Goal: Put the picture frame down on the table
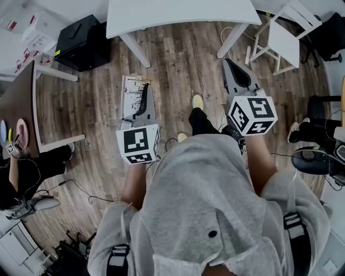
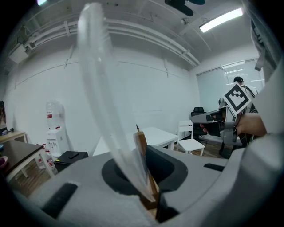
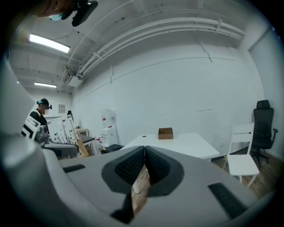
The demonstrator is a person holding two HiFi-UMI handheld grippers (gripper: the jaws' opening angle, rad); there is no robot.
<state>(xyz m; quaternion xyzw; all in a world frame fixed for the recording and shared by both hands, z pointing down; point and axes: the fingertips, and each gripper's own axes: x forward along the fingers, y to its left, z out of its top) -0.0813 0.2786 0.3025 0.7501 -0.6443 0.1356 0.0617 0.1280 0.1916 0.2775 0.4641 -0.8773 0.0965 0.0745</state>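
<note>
The picture frame (image 1: 133, 91) is white with a black branching print; the table (image 1: 178, 13) is white; the floor (image 1: 183, 59) is brown wood-grain; the left gripper (image 1: 144, 97) and right gripper (image 1: 229, 63) are grey, with black-and-white squared cubes.

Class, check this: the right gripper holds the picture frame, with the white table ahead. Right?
No. The left gripper holds the picture frame, as the left gripper view shows; the right gripper is shut, empty. The white table is ahead.

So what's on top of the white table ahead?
A small brown box sits on the white table, toward its far side. The table's near edge is partly hidden behind the right gripper.
</note>
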